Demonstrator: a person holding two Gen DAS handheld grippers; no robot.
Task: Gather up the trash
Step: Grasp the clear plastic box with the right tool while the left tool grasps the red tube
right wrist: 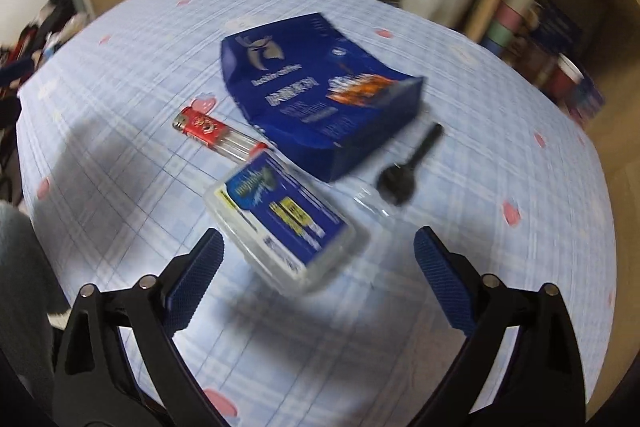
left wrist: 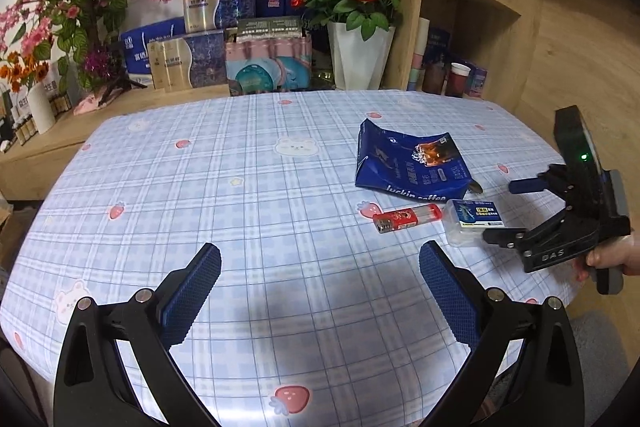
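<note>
R claw (right wrist: 316,275) spread wide, empty, over the clear box (right wrist: 280,223) beside lighter (right wrist: 216,137) and blue bag (right wrist: 320,91) on desk (left wrist: 240,187); L claw (left wrist: 320,291) also spread, idle; approach step, next: drop lower, straddle box, clamp.

- Left wrist view: sharp, evenly bright; soft shadow on tablecloth (left wrist: 280,187) beneath the fingers.
- Right wrist view: motion-blurred throughout.
- Both: fisheye bending, dark corner vignetting.

Both wrist views over table (left wrist: 280,155)
</note>
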